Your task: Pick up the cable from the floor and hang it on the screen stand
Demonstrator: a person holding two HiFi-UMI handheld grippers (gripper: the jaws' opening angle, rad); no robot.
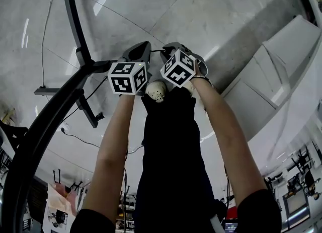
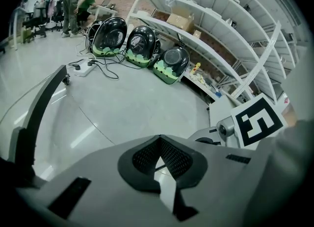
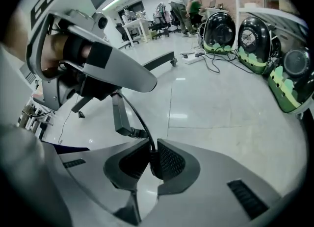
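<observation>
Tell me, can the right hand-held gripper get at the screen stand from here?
Probably yes, but not directly. The right hand-held gripper, shut on the cable, has the left hand-held gripper between it and the screen stand at the left; going around that looks open.

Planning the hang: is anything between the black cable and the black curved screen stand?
The right gripper clamps the thin black cable in its jaws. In the head view, only the left gripper sits between it and the black curved screen stand; nothing else visibly blocks the way.
</observation>
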